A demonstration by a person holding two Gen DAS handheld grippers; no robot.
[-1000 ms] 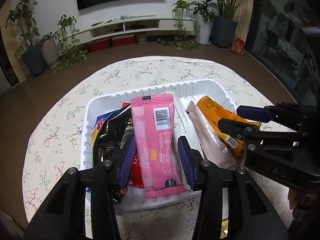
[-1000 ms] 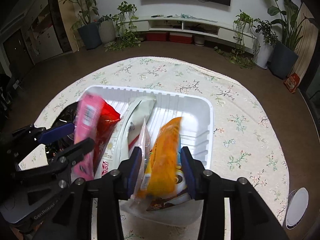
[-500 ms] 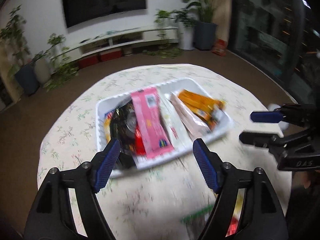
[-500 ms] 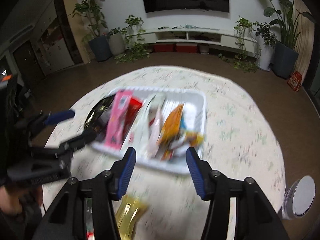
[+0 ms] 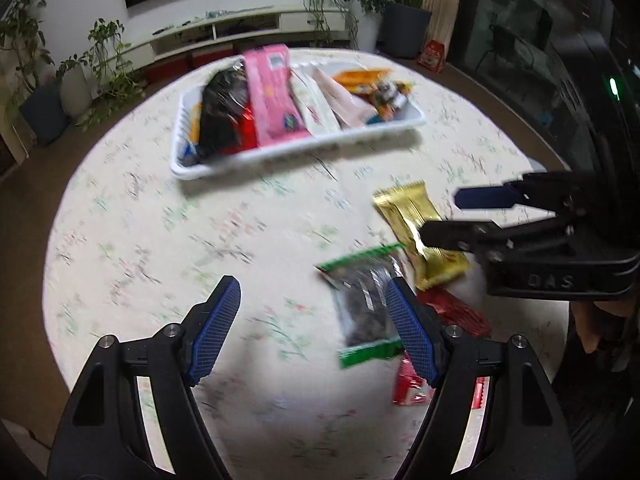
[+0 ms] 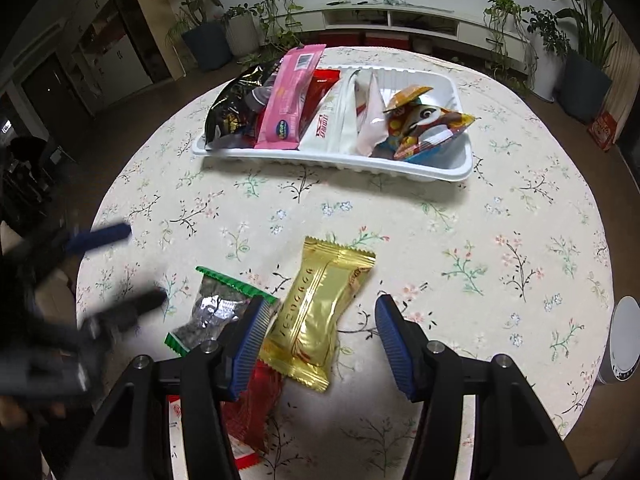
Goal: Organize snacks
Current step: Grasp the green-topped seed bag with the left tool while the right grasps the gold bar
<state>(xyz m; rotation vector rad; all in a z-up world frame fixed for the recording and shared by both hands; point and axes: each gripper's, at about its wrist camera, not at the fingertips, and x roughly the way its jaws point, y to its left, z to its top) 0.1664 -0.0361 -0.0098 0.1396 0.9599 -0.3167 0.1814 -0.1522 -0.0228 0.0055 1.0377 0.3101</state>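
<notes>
Pick-up step in hand: both claws wide and empty, right claw [image 6: 318, 340] over gold packet [image 6: 320, 316] on worktop [image 6: 500, 240], left claw [image 5: 312, 328] beside green-edged packet [image 5: 366, 304]; next, descend, grip, carry to white tray [image 6: 440, 172]

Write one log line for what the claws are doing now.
left claw: open, empty | right claw: open over gold packet | tray: filled

Both wrist cams—above table [image 5: 248, 240], tray-ward [image 6: 400, 170]
</notes>
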